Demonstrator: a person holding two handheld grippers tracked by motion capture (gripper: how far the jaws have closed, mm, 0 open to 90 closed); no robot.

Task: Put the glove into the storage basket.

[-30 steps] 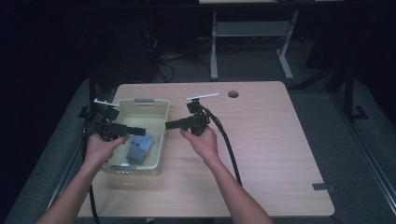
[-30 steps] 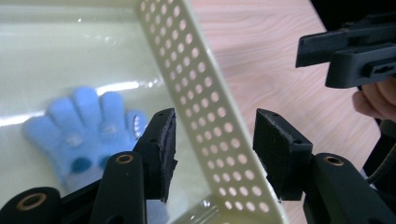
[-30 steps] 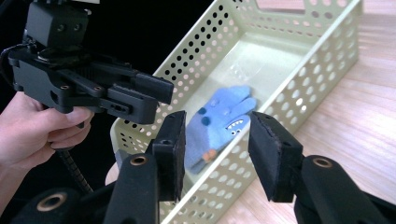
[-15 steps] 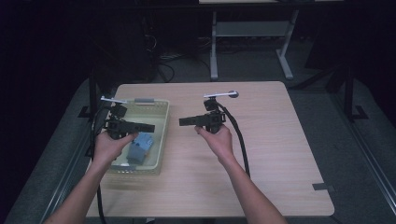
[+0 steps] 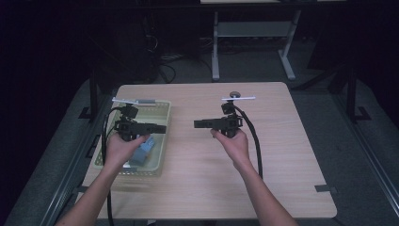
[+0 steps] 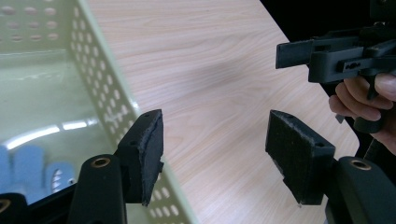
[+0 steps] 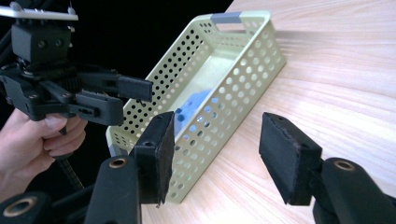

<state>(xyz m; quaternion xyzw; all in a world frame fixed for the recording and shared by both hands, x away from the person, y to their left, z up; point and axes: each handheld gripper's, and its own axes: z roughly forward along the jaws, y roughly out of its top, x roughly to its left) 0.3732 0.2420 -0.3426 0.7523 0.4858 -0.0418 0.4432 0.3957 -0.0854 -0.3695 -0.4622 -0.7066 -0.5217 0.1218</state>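
My left gripper [image 5: 159, 127] hangs over a pale green perforated basket [image 5: 161, 109] at the table's left, jaws pointing right. Its jaws have just been opening and stand open [image 6: 215, 154] with nothing between them, above the basket's wall [image 6: 102, 93]. A blue object [image 5: 143, 150] lies in the basket [image 7: 233, 98], also seen through the holes [image 7: 194, 105]. My right gripper [image 5: 198, 124] is held above the table's middle, pointing left at the left gripper [image 7: 133, 95]. Its jaws [image 7: 215, 140] have also just been opening and are open and empty. In the left gripper view the right gripper [image 6: 299, 56] shows at upper right.
The wooden table [image 5: 282, 179] is bare to the right and front of the basket. A small dark round thing [image 5: 234, 93] sits at the far edge. Cables trail from both grippers toward the person. A metal frame [image 5: 216, 52] stands on the dark floor beyond.
Both hands have shifted to the right; the right gripper has drawn away from the basket toward the table's middle. The left gripper has moved further over the basket.
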